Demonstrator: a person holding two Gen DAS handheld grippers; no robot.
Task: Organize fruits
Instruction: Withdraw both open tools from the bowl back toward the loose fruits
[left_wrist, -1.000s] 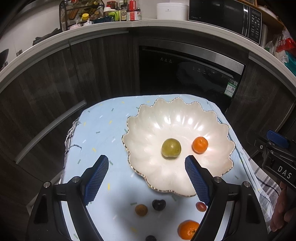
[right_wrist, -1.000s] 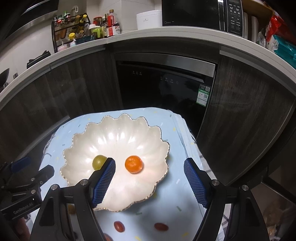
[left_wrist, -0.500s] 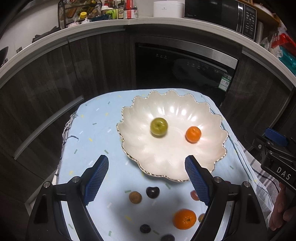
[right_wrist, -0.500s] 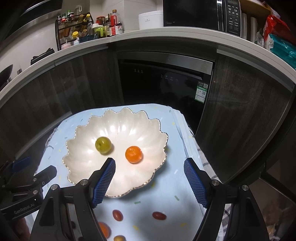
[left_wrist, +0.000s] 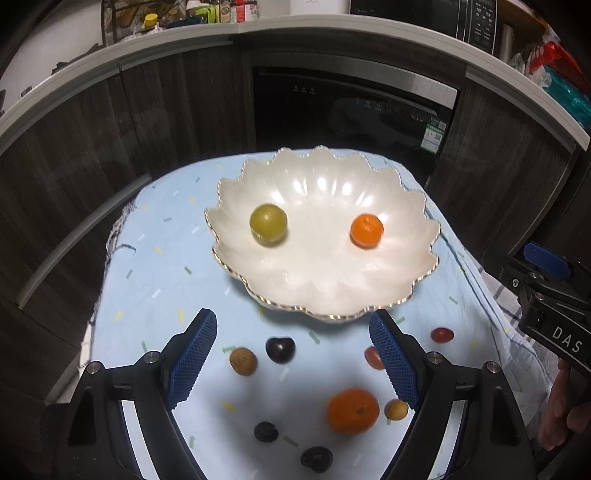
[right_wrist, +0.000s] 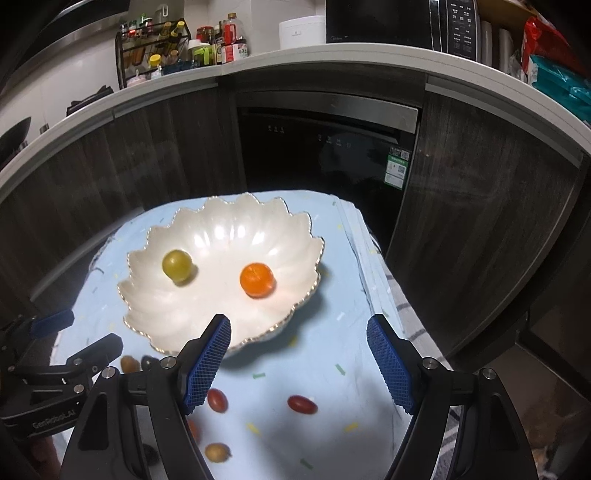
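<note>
Both grippers have pulled back, jaws spread, empty: left gripper (left_wrist: 291, 363), right gripper (right_wrist: 299, 363). Green fruit (left_wrist: 268, 222) and tangerine (left_wrist: 366, 230) sit apart in the scalloped bowl (left_wrist: 332, 291); "DAS" is readable.

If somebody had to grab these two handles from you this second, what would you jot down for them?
Left gripper: open, empty, above the loose fruit.
Right gripper: open, empty, near the bowl's front rim.
In the scalloped white bowl: a green fruit and a small orange.
Done: those two are in.
Left on the blue cloth: a large orange, brown fruit, dark plum, two more dark fruits, two red ones and a small tan one.
</note>
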